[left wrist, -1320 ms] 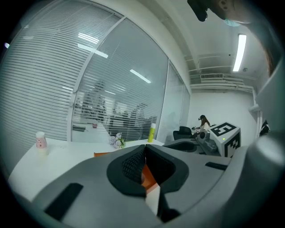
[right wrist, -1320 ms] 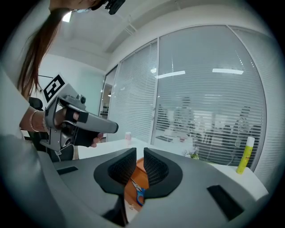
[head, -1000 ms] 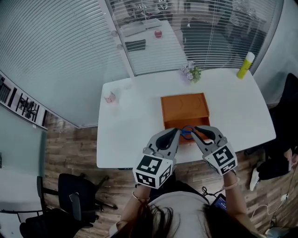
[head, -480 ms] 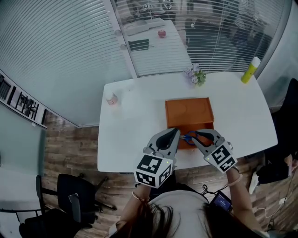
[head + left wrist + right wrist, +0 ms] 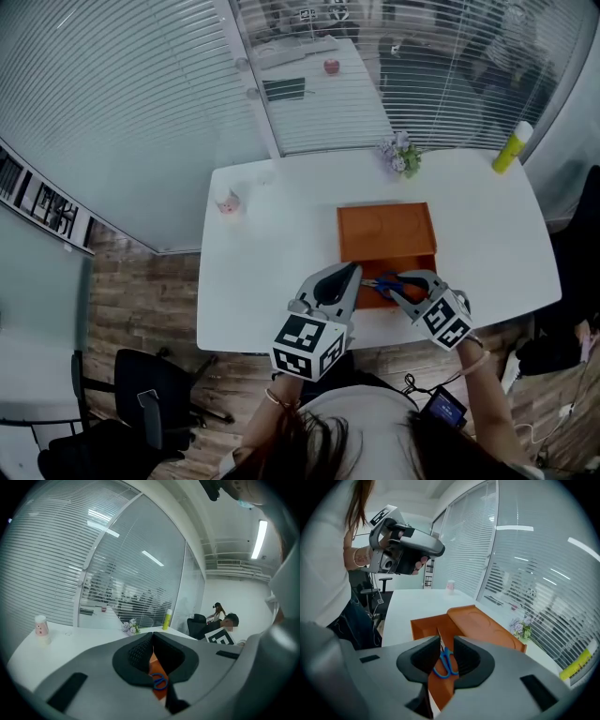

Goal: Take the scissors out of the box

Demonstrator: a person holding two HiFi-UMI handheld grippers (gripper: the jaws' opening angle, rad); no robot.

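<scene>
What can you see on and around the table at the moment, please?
table: one, white, middle of view.
box: one, orange, table's near right, near end open.
scissors: one pair, blue handles, in the box's open end.
flowers: one bunch, pale purple, far edge.
bottle: one, yellow-green, far right corner.
cup: one, pink and white, far left.
chair: one, black, floor at left.
left gripper: grey, jaws together, beside the box.
right gripper: grey, jaws just opening, scissors between them, ungripped.

Orange box (image 5: 386, 230), blue-handled scissors (image 5: 445, 663) — white table (image 5: 272, 272), yellow bottle (image 5: 512, 149), pale pink cup (image 5: 226, 201), grey striped blinds (image 5: 112, 112).
</scene>
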